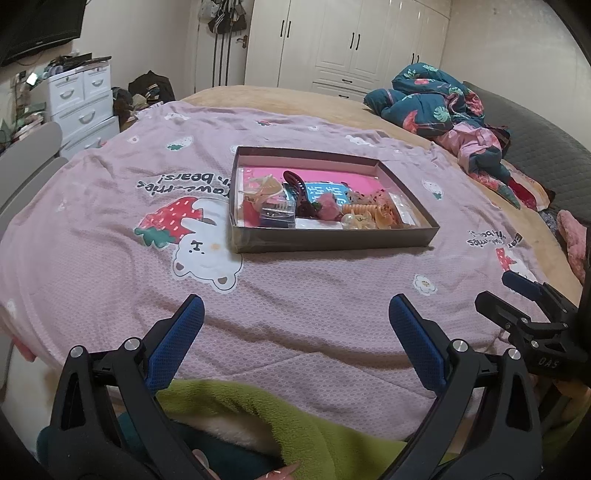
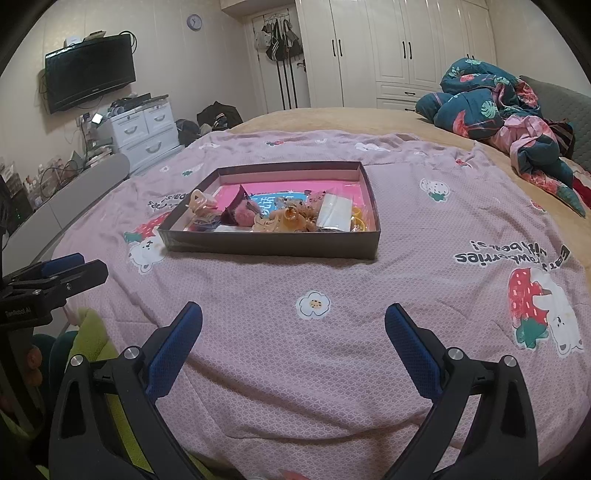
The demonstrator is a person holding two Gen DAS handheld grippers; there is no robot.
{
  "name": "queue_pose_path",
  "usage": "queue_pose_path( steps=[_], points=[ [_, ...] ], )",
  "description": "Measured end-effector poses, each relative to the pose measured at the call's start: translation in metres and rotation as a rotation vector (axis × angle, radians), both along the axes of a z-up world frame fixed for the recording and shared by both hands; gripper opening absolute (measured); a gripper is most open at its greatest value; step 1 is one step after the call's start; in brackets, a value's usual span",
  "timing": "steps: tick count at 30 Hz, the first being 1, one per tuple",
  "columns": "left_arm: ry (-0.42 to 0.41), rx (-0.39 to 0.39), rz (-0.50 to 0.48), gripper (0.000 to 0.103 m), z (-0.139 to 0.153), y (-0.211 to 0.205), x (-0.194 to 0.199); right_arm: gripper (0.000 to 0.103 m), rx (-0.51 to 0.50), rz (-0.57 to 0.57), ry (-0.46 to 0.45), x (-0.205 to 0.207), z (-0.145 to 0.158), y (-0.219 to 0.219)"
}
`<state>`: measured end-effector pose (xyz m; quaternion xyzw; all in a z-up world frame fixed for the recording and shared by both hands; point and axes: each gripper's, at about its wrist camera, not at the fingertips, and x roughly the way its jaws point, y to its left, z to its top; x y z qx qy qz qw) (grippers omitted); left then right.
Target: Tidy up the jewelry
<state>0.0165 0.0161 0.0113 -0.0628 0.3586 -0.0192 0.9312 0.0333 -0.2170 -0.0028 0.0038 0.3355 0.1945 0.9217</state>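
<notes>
A shallow brown box (image 1: 334,236) of hair clips and trinkets sits on a pink bear-and-strawberry bedspread (image 1: 110,280), well ahead of both tools and touching neither. The left gripper (image 1: 295,325) hovers low over the near edge of the bed with its blue-padded fingers (image 1: 179,341) spread wide and nothing between them; the box lies straight beyond the gap, slightly to the right. The right gripper (image 2: 293,326) is likewise splayed and empty, with the box ahead of it and a little to the left. Only the right wrist view takes in the wall-mounted television (image 2: 90,75) and the round clock (image 2: 194,22) on the far wall, and it shows a clear plastic packet (image 2: 336,212) and yellow rings (image 2: 360,221) at the right end of the box. The left wrist view instead shows a dark comb-like clip (image 1: 297,186) standing up in the middle of the pile, a pink fluffy piece (image 1: 327,206) just beside it, and amber claw clips (image 1: 373,216) near the front wall. Each camera catches the other tool at its edge: the right gripper (image 1: 524,295) shows at the right of the left view, the left gripper (image 2: 61,273) at the left of the right view. A crumpled teal floral quilt (image 2: 491,107) lies far right on the bed, and white drawers (image 2: 142,129) stand at far left.
</notes>
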Motion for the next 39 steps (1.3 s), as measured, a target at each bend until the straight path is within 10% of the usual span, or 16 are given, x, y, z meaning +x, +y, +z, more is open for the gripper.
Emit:
queue_pose_path(
  steps=[39],
  points=[
    [0.014, 0.019, 0.020, 0.094, -0.0013, 0.0058, 0.0006, 0.099, -0.001, 0.001, 0.002, -0.0007, 0.0006, 0.0014]
  ],
)
